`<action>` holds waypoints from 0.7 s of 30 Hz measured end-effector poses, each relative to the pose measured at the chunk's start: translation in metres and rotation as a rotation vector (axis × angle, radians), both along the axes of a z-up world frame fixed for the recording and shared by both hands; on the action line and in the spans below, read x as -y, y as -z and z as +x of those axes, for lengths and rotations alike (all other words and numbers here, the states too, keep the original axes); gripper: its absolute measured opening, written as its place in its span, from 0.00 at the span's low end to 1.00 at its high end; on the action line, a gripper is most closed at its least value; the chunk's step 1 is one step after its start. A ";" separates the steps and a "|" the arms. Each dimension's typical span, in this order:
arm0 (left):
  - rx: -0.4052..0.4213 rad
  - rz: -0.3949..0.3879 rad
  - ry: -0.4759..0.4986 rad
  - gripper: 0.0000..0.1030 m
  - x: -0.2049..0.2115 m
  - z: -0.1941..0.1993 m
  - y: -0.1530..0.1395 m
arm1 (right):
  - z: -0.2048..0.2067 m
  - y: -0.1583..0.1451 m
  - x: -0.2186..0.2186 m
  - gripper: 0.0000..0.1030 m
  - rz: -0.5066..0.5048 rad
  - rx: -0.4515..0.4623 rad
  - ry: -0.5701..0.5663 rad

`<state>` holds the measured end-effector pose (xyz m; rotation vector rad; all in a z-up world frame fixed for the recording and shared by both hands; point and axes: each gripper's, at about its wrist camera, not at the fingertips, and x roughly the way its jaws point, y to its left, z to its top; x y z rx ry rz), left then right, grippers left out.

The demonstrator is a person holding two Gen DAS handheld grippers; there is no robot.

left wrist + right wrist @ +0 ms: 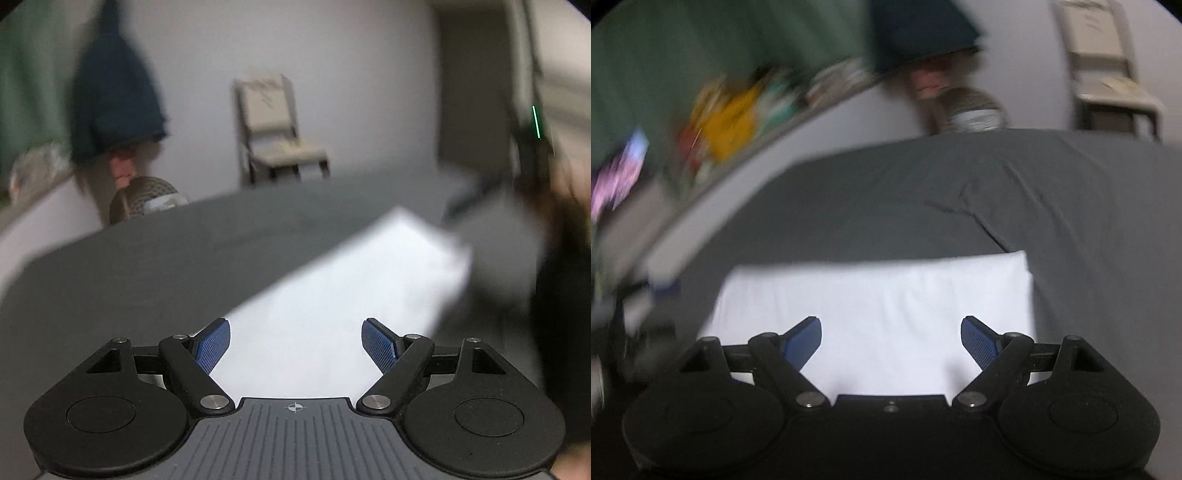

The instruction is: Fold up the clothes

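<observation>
Beyond both spread tongs, white cloth

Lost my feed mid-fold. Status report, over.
Left tongs open, empty. Right tongs open, empty. White folded cloth flat on grey sheet. Nothing in the way.

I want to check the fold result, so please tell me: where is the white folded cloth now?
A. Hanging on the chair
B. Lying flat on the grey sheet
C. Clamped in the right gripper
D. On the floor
B: the white folded cloth lies flat on the grey sheet, and both the right gripper and left gripper are open with nothing between the pads.
</observation>
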<state>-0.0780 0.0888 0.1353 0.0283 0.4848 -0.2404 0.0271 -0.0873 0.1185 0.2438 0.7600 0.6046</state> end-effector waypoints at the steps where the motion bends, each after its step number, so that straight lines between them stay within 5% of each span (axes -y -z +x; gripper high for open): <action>1: 0.019 -0.049 -0.032 0.78 0.004 0.012 0.008 | 0.001 0.009 -0.011 0.80 0.010 0.008 0.021; 5: 0.061 -0.126 -0.154 0.78 0.022 0.058 0.046 | 0.023 0.028 -0.066 0.79 -0.123 0.083 0.050; 9: -0.003 -0.086 -0.155 0.78 0.030 0.086 0.087 | 0.020 0.044 -0.093 0.80 -0.267 0.233 0.006; 11: -0.037 -0.068 -0.157 0.78 0.030 0.093 0.104 | 0.018 0.061 -0.098 0.80 -0.339 0.222 -0.039; 17: -0.055 -0.097 -0.194 0.78 0.025 0.090 0.115 | 0.021 0.069 -0.088 0.83 -0.271 0.158 -0.027; 21: 0.039 -0.134 -0.212 0.78 0.036 0.082 0.095 | 0.008 0.056 -0.080 0.83 -0.240 0.239 0.057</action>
